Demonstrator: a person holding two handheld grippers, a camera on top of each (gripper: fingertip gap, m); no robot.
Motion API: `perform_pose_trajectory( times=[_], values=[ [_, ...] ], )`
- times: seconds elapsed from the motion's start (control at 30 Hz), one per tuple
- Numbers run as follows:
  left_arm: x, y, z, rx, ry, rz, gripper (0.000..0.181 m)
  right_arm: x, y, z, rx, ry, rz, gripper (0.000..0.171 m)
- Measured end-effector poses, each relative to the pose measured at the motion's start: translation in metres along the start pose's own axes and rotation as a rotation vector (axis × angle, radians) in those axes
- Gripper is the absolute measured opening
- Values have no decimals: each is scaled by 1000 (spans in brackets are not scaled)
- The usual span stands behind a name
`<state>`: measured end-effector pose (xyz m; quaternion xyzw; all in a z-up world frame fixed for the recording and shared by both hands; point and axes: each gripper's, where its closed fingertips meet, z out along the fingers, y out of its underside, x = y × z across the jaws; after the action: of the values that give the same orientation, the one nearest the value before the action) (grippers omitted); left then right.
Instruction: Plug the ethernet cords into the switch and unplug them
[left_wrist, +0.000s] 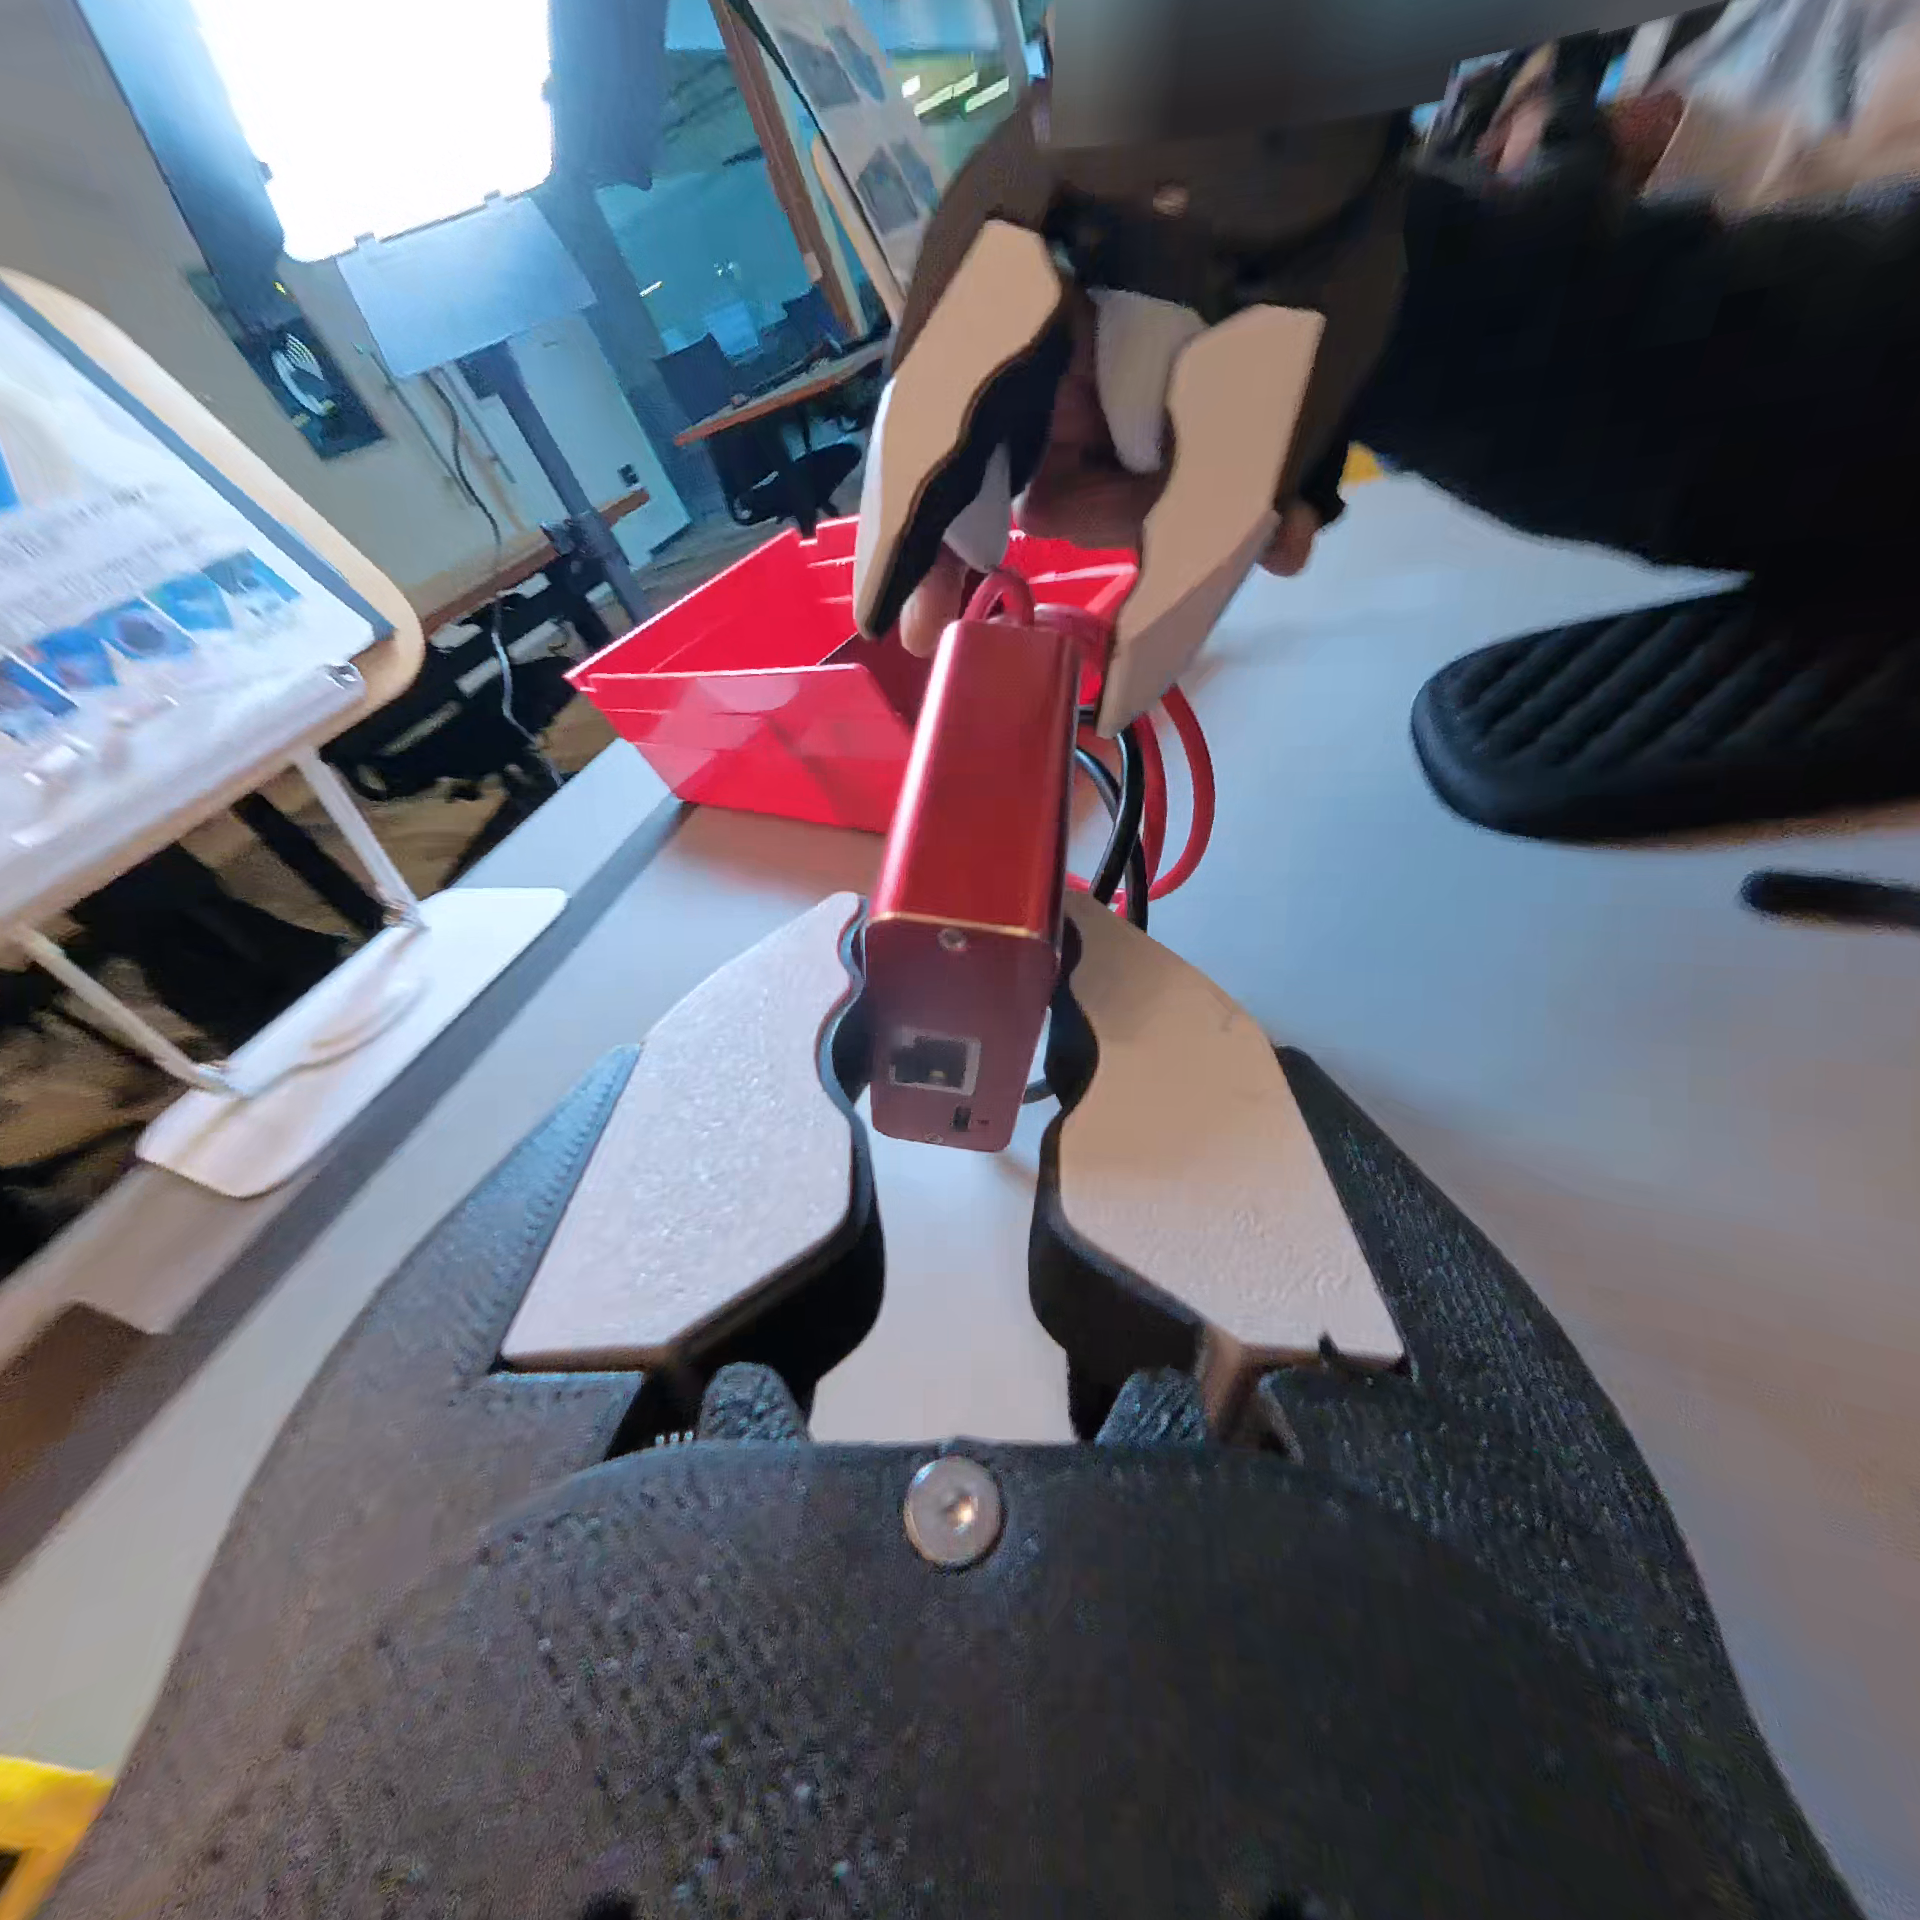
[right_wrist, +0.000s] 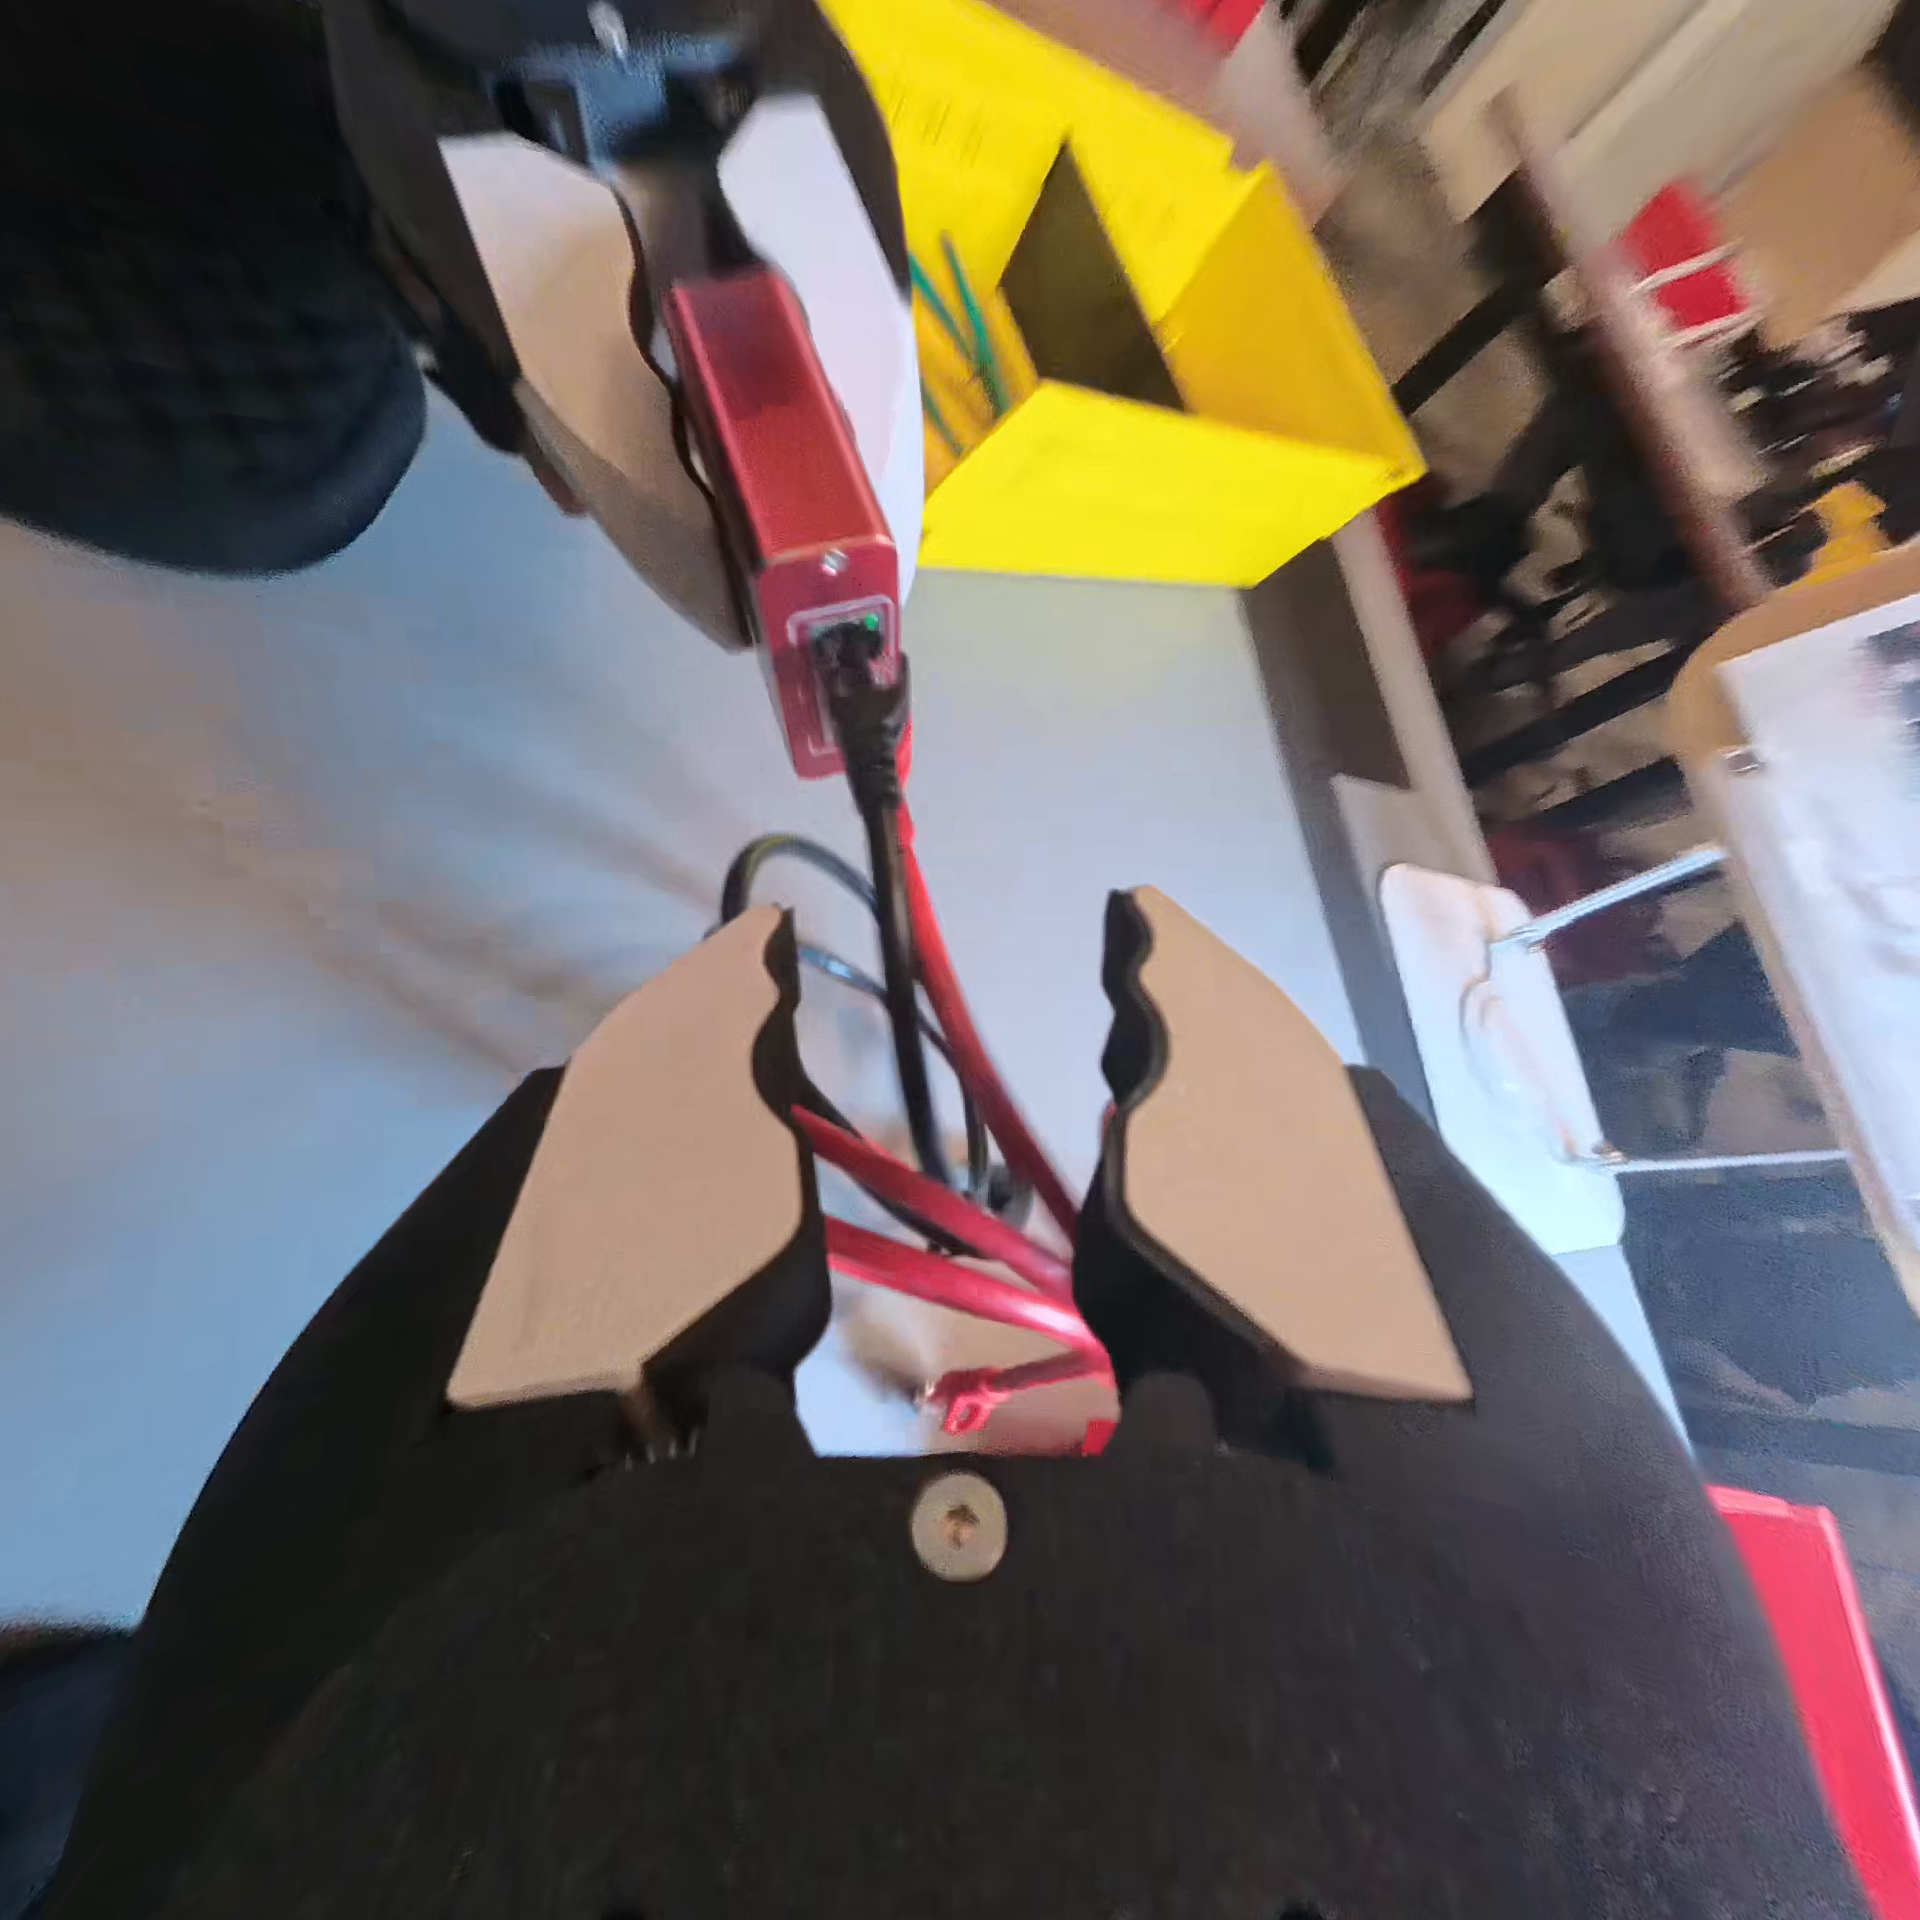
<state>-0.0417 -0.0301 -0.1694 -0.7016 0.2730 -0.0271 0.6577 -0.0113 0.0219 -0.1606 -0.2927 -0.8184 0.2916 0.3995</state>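
Observation:
My left gripper (left_wrist: 961, 987) is shut on a red metal switch (left_wrist: 977, 790) and holds it above the white table (left_wrist: 1507, 1091). The switch's near end shows an empty port (left_wrist: 932, 1060). My right gripper (right_wrist: 951, 925) is open and empty, facing the switch's other end (right_wrist: 821, 665), where a black cord (right_wrist: 883, 831) sits in a port. A red cord (right_wrist: 956, 997) runs beside it; where it ends is hidden. In the left wrist view my right gripper (left_wrist: 1003, 665) straddles the far end. The left gripper (right_wrist: 727, 343) shows in the right wrist view.
A red bin (left_wrist: 748, 717) stands beyond the switch. A yellow bin (right_wrist: 1143, 436) with green wires sits at the table edge. A sign on a clear stand (left_wrist: 156, 623) is beside the table. Red and black cords coil under my right gripper, with a loose red plug (right_wrist: 961, 1403). My right fingertips sit around 7 cm from my left ones.

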Motion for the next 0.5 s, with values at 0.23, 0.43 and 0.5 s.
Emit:
perform_pose_trajectory(
  times=[0.23,0.43,0.5],
  values=[
    [-3,0,-1,97,101,-209,28,-12,-31,-4,117,45,-29,58],
    [-17,3,-5,120,67,-343,28,-5,-49,-8,149,166,11,32],
    [-26,2,-7,147,45,-417,27,-17,-51,-4,193,75,153,29]
  ],
)
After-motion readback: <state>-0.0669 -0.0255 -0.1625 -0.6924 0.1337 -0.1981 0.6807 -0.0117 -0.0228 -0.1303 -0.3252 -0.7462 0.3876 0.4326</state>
